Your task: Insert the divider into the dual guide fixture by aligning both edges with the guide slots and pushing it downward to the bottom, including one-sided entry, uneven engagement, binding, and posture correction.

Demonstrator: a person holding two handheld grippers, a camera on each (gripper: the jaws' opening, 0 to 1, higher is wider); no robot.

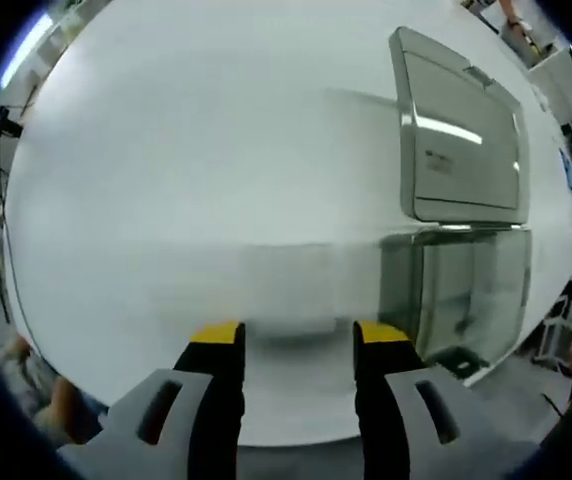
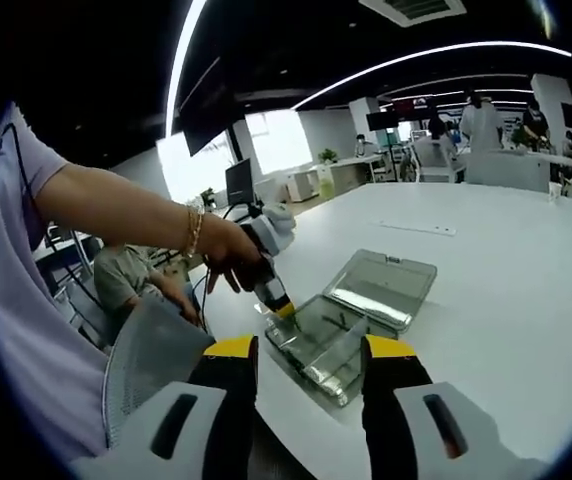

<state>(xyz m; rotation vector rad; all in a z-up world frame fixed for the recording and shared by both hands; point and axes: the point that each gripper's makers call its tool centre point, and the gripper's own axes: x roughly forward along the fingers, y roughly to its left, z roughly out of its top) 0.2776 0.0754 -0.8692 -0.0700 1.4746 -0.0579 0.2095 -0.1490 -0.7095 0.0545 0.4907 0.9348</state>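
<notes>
A clear plastic box [image 1: 466, 290] lies on the white table with its hinged lid [image 1: 461, 130] folded flat open; in the right gripper view the base [image 2: 321, 350] is near and the lid [image 2: 381, 288] behind it. A faint translucent rectangle, probably the divider [image 1: 288, 285], shows on the table between my left gripper's [image 1: 298, 335] jaws, which stand wide apart. A hand holds the left gripper [image 2: 284, 310] with its yellow tips at the box's left edge. My right gripper [image 2: 309, 350] hangs open above the table's edge with nothing in it, short of the box.
The white table [image 2: 506, 280] stretches far to the right and back. A person's arm [image 2: 116, 215] crosses from the left. Someone sits beyond the table's edge [image 2: 126, 275]. A grey textured panel [image 2: 156, 350] stands beside my right gripper's left jaw.
</notes>
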